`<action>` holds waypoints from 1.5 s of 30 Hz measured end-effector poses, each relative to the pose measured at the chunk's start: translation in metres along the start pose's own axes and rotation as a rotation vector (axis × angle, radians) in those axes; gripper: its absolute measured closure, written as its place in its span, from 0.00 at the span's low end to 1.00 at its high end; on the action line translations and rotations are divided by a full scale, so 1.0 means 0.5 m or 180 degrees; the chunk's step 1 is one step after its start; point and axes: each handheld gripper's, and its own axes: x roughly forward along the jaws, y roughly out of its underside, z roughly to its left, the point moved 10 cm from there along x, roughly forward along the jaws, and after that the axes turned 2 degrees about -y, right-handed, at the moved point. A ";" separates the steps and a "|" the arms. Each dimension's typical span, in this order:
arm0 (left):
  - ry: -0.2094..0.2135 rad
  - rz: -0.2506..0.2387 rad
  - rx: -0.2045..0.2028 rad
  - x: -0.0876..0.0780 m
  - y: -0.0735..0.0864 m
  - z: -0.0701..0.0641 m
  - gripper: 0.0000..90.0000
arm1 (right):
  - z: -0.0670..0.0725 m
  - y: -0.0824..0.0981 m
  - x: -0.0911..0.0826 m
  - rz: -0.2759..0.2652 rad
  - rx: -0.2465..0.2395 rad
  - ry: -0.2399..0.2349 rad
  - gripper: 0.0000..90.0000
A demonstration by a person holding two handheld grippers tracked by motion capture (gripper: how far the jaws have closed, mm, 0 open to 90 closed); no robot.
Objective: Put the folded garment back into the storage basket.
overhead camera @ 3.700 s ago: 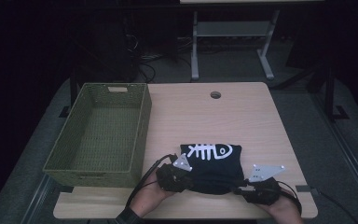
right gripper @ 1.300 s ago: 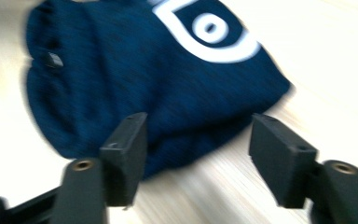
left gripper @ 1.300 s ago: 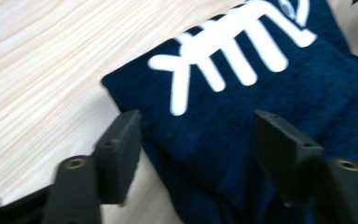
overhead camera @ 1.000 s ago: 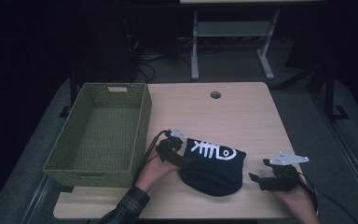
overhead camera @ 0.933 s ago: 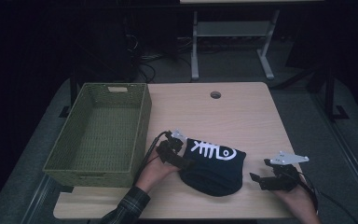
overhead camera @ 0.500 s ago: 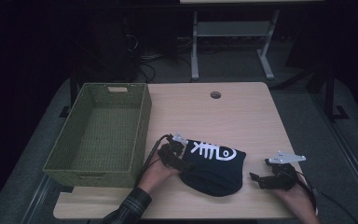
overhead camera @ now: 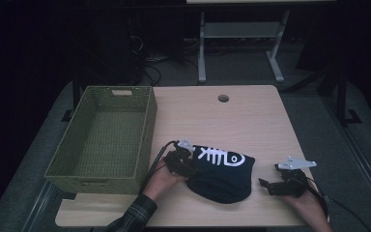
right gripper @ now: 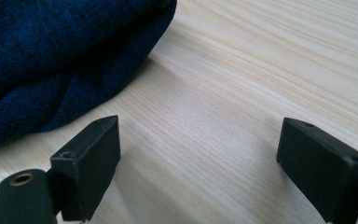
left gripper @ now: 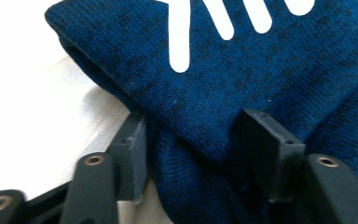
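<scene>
A navy knitted garment [overhead camera: 222, 176] with a white fish-skeleton print lies bunched near the front of the wooden table [overhead camera: 251, 121]. My left gripper [overhead camera: 189, 166] is at its left end. In the left gripper view the jaws [left gripper: 193, 126] hold a thick fold of the navy fabric [left gripper: 261, 70] between them. My right gripper [overhead camera: 264, 185] rests on the table to the right of the garment, a short gap away. Its jaws [right gripper: 198, 135] stand wide apart over bare wood, with the garment's edge [right gripper: 51, 56] ahead to the left.
A green woven basket [overhead camera: 147, 125] stands on the table's left side, close to my left gripper. A round cable hole [overhead camera: 223, 98] sits near the far edge. Behind the table, a white desk frame [overhead camera: 236, 34] stands on the dark floor.
Since 3.7 s ago the left gripper went from the garment's front edge to its left end, and the right gripper moved off to the right. Over the last second, little has shifted.
</scene>
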 end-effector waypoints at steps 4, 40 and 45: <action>0.0064 0.0045 0.0029 0.003 -0.001 -0.006 0.65 | 0.000 0.000 0.000 0.0001 -0.0001 0.0001 0.14; 0.0304 0.0249 0.0198 -0.110 -0.119 -0.058 0.86 | 0.001 0.001 0.000 0.0010 0.0016 -0.0001 0.14; 0.0306 0.0264 0.0261 -0.132 -0.140 -0.062 0.86 | 0.001 0.000 0.000 0.0001 0.0019 0.0001 0.14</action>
